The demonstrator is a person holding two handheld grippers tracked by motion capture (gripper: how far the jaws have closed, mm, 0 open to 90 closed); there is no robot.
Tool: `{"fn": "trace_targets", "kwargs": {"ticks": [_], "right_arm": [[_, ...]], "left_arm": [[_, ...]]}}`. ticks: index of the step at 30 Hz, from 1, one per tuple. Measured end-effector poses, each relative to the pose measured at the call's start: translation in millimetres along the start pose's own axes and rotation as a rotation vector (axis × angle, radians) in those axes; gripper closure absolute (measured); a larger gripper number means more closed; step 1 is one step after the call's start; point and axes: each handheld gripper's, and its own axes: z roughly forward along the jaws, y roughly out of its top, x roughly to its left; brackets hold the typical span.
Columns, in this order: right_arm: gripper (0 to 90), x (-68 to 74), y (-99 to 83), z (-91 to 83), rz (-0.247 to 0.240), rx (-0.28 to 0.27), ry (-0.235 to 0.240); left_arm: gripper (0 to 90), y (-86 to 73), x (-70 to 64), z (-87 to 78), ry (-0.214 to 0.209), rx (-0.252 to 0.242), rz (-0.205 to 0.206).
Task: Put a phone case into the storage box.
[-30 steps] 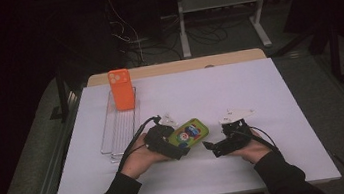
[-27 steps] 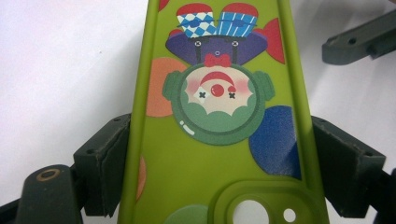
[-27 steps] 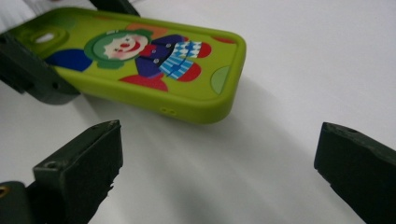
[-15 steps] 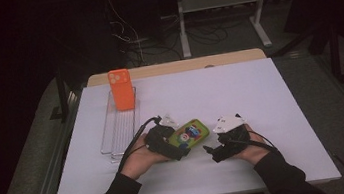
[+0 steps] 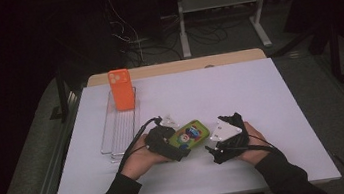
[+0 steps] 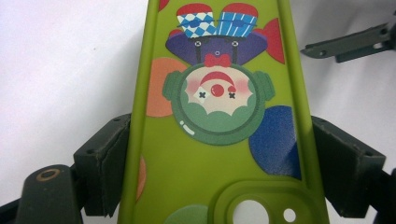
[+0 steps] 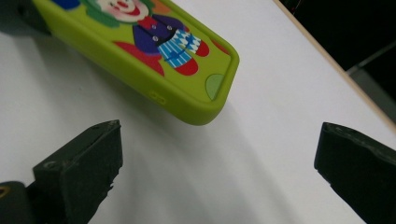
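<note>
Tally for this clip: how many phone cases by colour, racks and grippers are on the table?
Green case: 1, clamped in the left gripper
Orange case: 1, standing at the rack's far end
Wire rack: 1
Grippers: 2, the right gripper open beside the green case
Total: 5

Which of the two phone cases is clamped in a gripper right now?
The green clown-print case, held by its long edges in the left gripper. The orange case stands upright in the wire rack, untouched.
</note>
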Motion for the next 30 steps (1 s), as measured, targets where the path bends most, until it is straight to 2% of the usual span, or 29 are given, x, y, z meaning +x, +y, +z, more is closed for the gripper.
{"fn": "trace_targets", "kwargs": {"ticks": [1, 2, 4, 6, 9, 16, 17, 19, 20, 21, 22, 23, 24, 25, 26, 27, 30], "right_arm": [[0.5, 1.4, 0.0, 0.5, -0.023, -0.002, -0.012], [0.5, 3.0, -0.1, 0.6, -0.043, 0.0, -0.024], [0.5, 5.0, -0.1, 0.9, -0.082, -0.002, -0.038], [0.5, 7.7, -0.2, 1.2, -0.138, 0.001, -0.062], [0.5, 11.6, 0.9, 1.2, -0.185, -0.007, -0.086], [0.5, 18.3, 2.8, 1.7, -0.271, -0.006, -0.13], [0.5, 17.2, 2.9, 1.5, -0.324, 0.008, -0.128], [0.5, 19.1, 3.2, 2.1, -0.364, 0.009, -0.151], [0.5, 19.3, 3.8, 2.7, -0.407, 0.002, -0.166], [0.5, 21.1, 4.2, 2.6, -0.399, -0.004, -0.173], [0.5, 22.1, 4.6, 2.6, -0.418, -0.006, -0.184], [0.5, 24.5, 4.8, 3.1, -0.416, -0.013, -0.19], [0.5, 24.4, 5.2, 2.9, -0.459, -0.003, -0.198], [0.5, 24.4, 5.2, 3.7, -0.491, -0.008, -0.206], [0.5, 27.2, 5.5, 4.1, -0.485, -0.013, -0.208], [0.5, 27.3, 5.8, 4.2, -0.528, -0.004, -0.216], [0.5, 32.5, 6.7, 4.4, -0.552, -0.007, -0.236]], "left_arm": [[15.5, 0.0, -0.2, 0.0, -0.001, -0.004, -0.004], [15.6, -0.2, -2.3, 1.7, 0.0, -0.029, -0.034], [15.6, -0.3, -2.5, 1.9, 0.0, -0.034, -0.041], [15.6, -0.3, -2.5, 1.8, 0.001, -0.033, -0.041], [15.6, -0.3, -2.6, 1.8, 0.001, -0.033, -0.039], [15.6, 0.2, -2.8, 1.3, 0.012, -0.024, -0.03], [15.6, 0.2, -3.9, 2.3, 0.011, -0.036, -0.044], [15.6, 0.0, -4.7, 2.4, 0.013, -0.037, -0.054], [15.6, -0.1, -4.7, 2.3, 0.013, -0.038, -0.053], [15.6, 0.0, -4.7, 2.2, 0.013, -0.037, -0.053], [15.6, 0.0, -4.3, 2.0, 0.015, -0.033, -0.049], [15.6, 0.0, -3.6, 1.3, 0.014, -0.023, -0.038], [15.6, 0.1, -2.4, 0.3, 0.015, -0.007, -0.018], [15.6, 0.1, -4.8, 2.3, 0.013, -0.035, -0.054], [15.6, 0.3, -3.6, 1.0, 0.013, -0.017, -0.033], [15.6, 0.4, -3.2, 0.4, 0.014, -0.012, -0.024], [15.6, 0.8, -2.7, -0.8, 0.015, 0.001, -0.009]]}}
